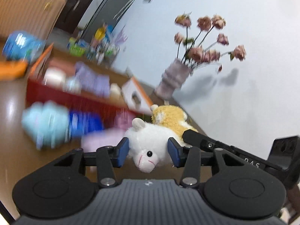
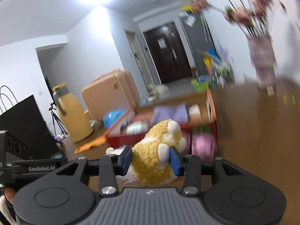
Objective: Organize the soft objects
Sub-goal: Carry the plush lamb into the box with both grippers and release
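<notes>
White plush [image 1: 148,146] lies snout-toward-camera on the brown table [image 1: 11,101], clamped at the head between the blue pads of the left gripper [image 1: 148,151]. Yellow plush [image 2: 155,153] sits touching it on the far side, grasped by the right gripper [image 2: 151,158], pads pressed into the fur. Behind the white plush: red box [image 2: 163,130] with blurred soft items, pink bundles [image 2: 202,144] beside it. Flower vase [image 1: 174,78] stands beyond, near the wall.

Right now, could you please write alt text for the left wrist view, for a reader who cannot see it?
The left gripper holds a white plush toy between its blue fingers, with a yellow plush toy just behind it. Beyond, blurred, are a red box of soft items and a vase of pink flowers against a white wall.
</notes>
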Available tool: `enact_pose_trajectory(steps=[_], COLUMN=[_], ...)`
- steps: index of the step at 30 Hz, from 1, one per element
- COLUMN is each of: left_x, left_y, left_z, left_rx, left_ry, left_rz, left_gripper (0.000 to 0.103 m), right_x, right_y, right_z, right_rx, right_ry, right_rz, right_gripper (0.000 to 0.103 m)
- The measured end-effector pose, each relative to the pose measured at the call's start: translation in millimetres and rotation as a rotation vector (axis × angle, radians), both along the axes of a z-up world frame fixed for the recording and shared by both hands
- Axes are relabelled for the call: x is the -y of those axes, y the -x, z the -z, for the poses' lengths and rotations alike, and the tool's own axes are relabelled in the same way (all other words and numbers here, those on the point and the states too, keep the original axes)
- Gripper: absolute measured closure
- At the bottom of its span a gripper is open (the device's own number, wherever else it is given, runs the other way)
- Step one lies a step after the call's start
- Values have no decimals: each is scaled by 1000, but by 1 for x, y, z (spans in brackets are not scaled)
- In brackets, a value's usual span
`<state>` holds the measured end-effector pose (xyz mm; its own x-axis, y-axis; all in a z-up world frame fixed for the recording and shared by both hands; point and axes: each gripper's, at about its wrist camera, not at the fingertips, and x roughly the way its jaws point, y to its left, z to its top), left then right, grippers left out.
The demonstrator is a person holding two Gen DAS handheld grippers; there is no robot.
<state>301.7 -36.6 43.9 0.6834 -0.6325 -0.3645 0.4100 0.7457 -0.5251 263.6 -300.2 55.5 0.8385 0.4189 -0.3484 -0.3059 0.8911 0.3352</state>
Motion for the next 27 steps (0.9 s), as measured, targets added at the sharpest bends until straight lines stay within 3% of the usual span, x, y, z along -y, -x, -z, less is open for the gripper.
enact_pose_trajectory(steps=[2,5,8,11,14,19,24,27], left_x=[4,16,28,42,53,59,46,30], left_y=[-40,-98,-155,-186,-195,-189,-168,-141], left_z=[-13,-20,-3,19,37,42,17,-10], left_rx=[13,2,-72,-142,-170,-136,-83,-12], left_ry=[-6,-24,-47,-82,-141,-171,-188,-231], left_rz=[-14,-25,-11,-10,22,56,18,-24], left_gripper=[57,57,58,58,58,56,55,50], right_x=[-2,0,2,4,8,2,4,6], right_y=[-35,-100,-155,-198,-215,-209,-195,-177], right_z=[-17,-25,-18,5,28,41,18,-6], right_rx=[41,17,-27,-122,-193,-184,-130,-84], right_ry=[50,63,94,100,113,189,225,237], right_rz=[-7,4,27,42,58,88,108,111], right_gripper=[61,61,61,61,60,55,54,47])
